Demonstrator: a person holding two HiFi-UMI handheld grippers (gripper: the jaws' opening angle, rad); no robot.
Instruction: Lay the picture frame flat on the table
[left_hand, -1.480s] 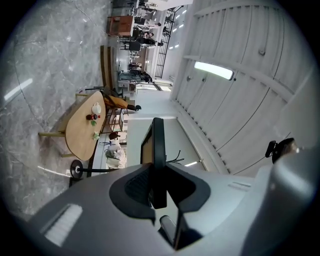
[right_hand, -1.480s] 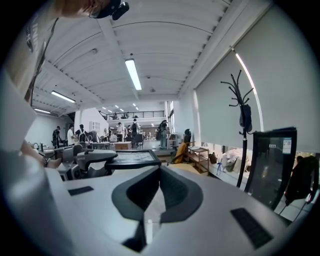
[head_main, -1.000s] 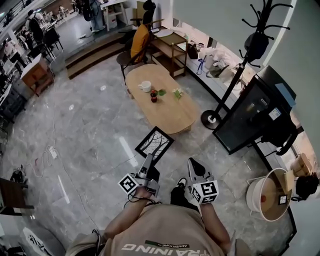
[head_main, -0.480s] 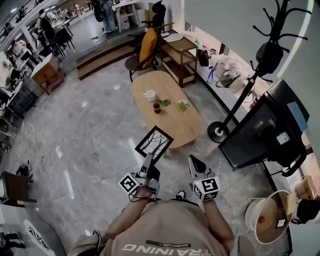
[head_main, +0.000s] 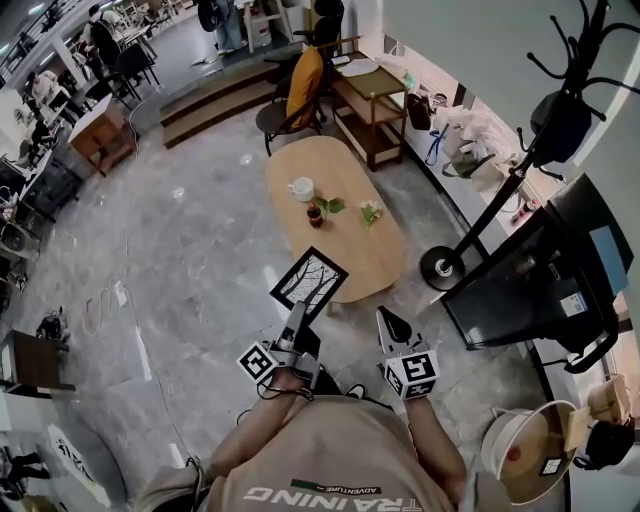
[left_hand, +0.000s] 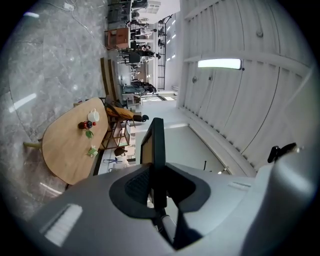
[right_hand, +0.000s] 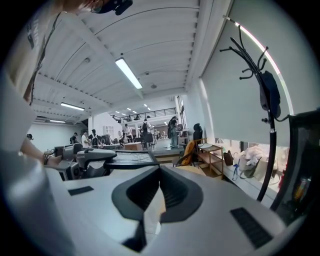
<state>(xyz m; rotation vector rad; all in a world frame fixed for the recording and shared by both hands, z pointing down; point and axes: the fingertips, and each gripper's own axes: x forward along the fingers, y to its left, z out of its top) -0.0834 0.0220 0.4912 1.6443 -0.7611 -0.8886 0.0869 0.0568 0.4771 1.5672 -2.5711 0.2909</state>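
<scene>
The black picture frame (head_main: 310, 283), holding a branch drawing, is carried in the air in front of the near end of the oval wooden table (head_main: 350, 245). My left gripper (head_main: 297, 318) is shut on its near edge. In the left gripper view the frame (left_hand: 156, 145) stands edge-on between the jaws, with the table (left_hand: 65, 152) off to the left. My right gripper (head_main: 388, 325) is beside it to the right, shut and holding nothing. The right gripper view shows the frame (right_hand: 127, 159) level at the left, held by the left gripper (right_hand: 87, 160).
On the table stand a white cup (head_main: 301, 188), a small dark jar (head_main: 314, 214) and a little plant (head_main: 370, 212). A coat stand (head_main: 440, 268) and a black screen (head_main: 545, 285) are at the right. A chair with an orange cloth (head_main: 303, 80) and a shelf (head_main: 368, 95) are beyond.
The person has walked toward the table, so the table sits nearer the grippers. The left gripper still holds the frame the same way, and the right gripper stays beside it.
</scene>
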